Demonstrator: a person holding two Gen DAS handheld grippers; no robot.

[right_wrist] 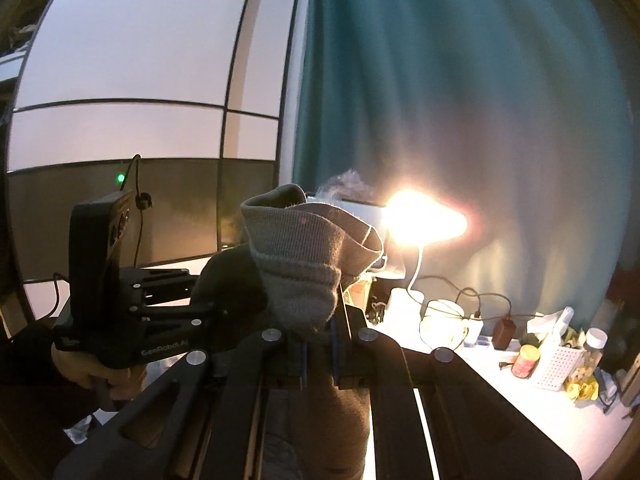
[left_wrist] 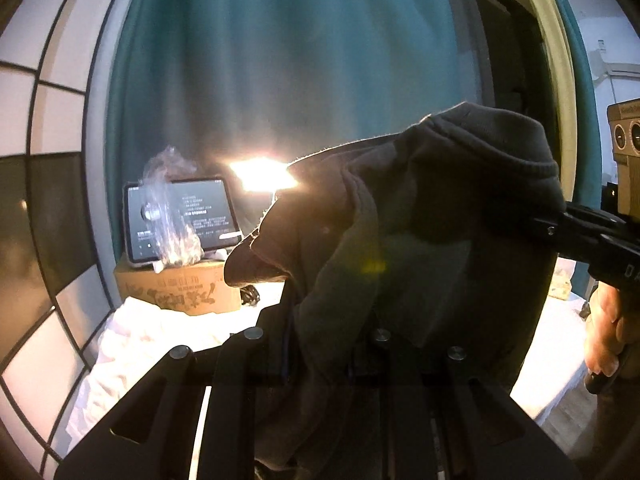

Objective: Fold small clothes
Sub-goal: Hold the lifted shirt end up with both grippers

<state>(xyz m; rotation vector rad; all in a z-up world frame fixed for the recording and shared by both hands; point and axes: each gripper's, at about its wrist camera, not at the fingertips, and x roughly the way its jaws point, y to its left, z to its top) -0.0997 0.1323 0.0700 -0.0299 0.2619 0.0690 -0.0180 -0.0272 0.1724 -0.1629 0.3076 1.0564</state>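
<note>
A grey knitted sock (right_wrist: 304, 264) is held up in the air between both grippers. In the right wrist view my right gripper (right_wrist: 318, 332) is shut on its lower end, and the ribbed cuff stands up above the fingers. My left gripper (right_wrist: 216, 308) comes in from the left, gripped by a hand, and pinches the darker part of the cloth. In the left wrist view the sock (left_wrist: 420, 220) looks dark against the light and drapes over my left gripper (left_wrist: 316, 320), hiding its fingertips. My right gripper (left_wrist: 560, 226) bites the sock's right edge.
A teal curtain (left_wrist: 280, 60) hangs behind. A lit lamp (right_wrist: 424, 216) glares at table height. A tablet (left_wrist: 180, 220) and a plastic bag (left_wrist: 168, 208) stand on a cardboard box (left_wrist: 180, 288). The white table (right_wrist: 540, 420) carries cables, a jar (right_wrist: 526, 360) and a white basket (right_wrist: 556, 364).
</note>
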